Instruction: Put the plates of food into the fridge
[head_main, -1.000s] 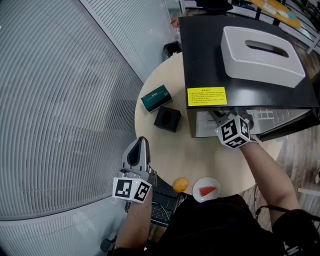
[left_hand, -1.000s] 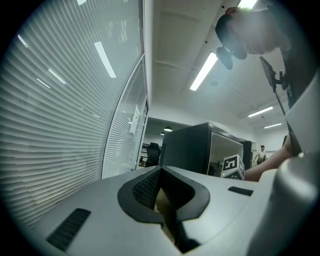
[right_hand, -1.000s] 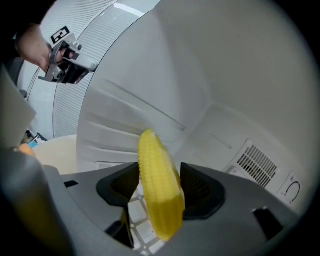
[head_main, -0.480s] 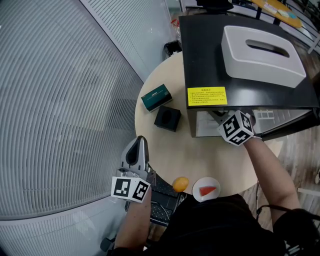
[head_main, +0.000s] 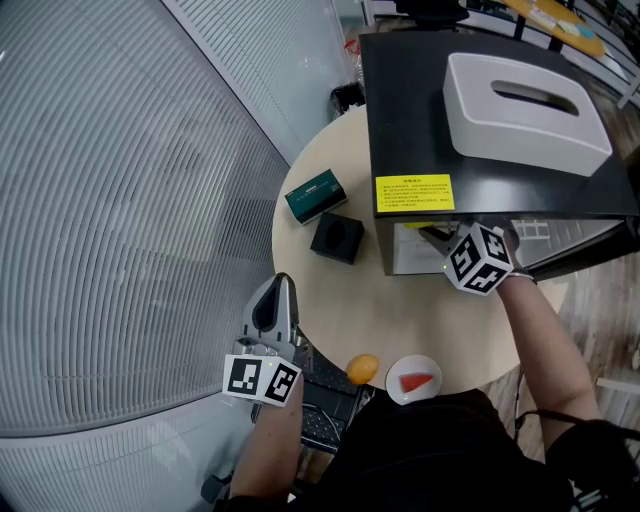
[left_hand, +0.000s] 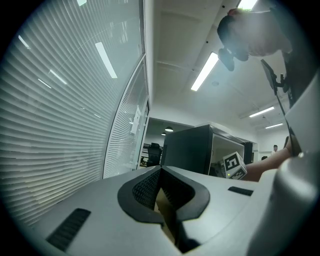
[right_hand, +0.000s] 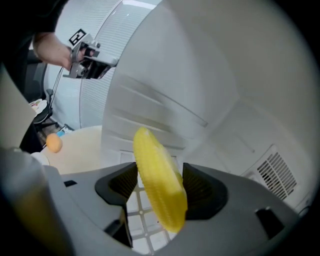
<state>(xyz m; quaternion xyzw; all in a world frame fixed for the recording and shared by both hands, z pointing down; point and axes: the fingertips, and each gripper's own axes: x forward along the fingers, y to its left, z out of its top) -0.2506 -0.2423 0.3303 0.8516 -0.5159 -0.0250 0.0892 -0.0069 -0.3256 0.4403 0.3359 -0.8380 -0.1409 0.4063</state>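
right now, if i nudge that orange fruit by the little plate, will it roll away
Likely yes: the orange fruit looks round and sits loose on the table, not on a plate. It lies close to the table's near edge, beside the white plate, so a push could send it off. Its smooth skin may slip in tongs.

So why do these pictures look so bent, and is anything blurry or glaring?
Head view: sharp and evenly lit, but the slatted blinds bow into curves. Left gripper view: wide-angle bulge with dark corners, ceiling strip lights glaring. Right gripper view: same bulge; the corn cob between the right tool's opening jaws looks soft, being so close.
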